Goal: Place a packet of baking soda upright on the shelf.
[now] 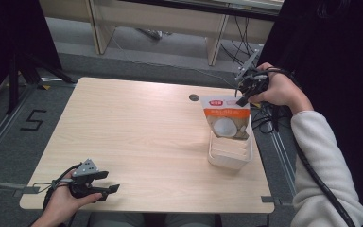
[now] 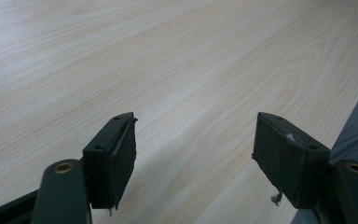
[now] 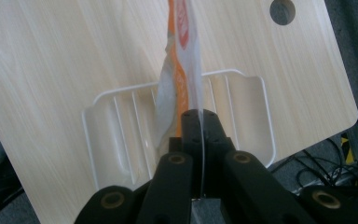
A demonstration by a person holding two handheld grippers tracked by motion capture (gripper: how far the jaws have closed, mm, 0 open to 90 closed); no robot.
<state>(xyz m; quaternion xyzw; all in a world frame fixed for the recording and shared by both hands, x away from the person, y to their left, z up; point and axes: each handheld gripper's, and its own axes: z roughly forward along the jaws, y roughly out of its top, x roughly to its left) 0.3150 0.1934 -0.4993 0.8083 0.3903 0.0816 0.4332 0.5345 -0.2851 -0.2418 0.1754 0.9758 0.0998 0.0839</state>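
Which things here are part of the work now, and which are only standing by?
In use:
- right gripper, shut on the top edge of the pouch
- orange and white pouch, held upright in the rack
- white slotted rack, near the table's right edge

Standing by:
- left gripper, open, over bare wood
- table
- cables on the floor

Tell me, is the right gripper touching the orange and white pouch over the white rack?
Touching. The right gripper view shows the right gripper with its jaws pinched shut on the pouch's top edge, above the white rack.
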